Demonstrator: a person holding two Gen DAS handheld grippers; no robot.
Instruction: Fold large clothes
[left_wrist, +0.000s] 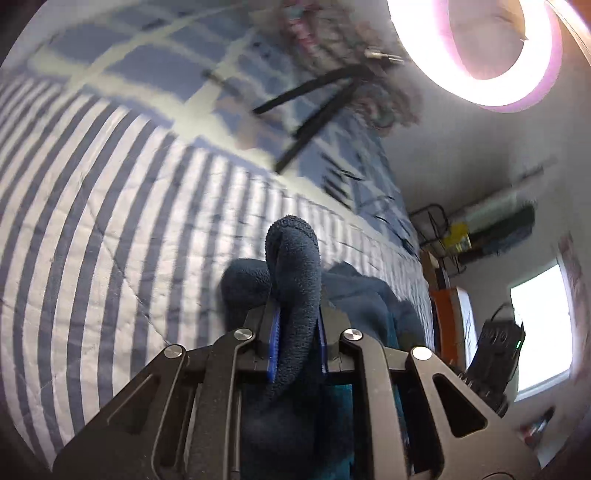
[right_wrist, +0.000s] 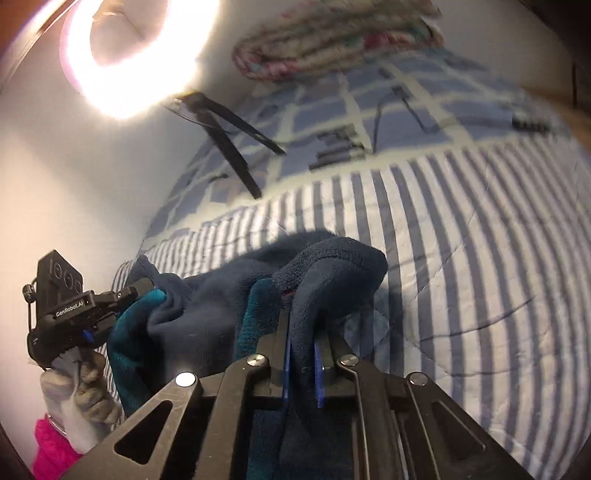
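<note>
Left wrist view: the left gripper has its blue-padded fingers pinched on a thick fold of the navy fleece garment, which bulges up past the tips above the striped bedspread. Right wrist view: the left gripper, in a gloved hand, clamps the garment's teal-lined edge off the bed's left edge. The right gripper is pressed nearly together on another fold of the fleece, which sags between the two.
</note>
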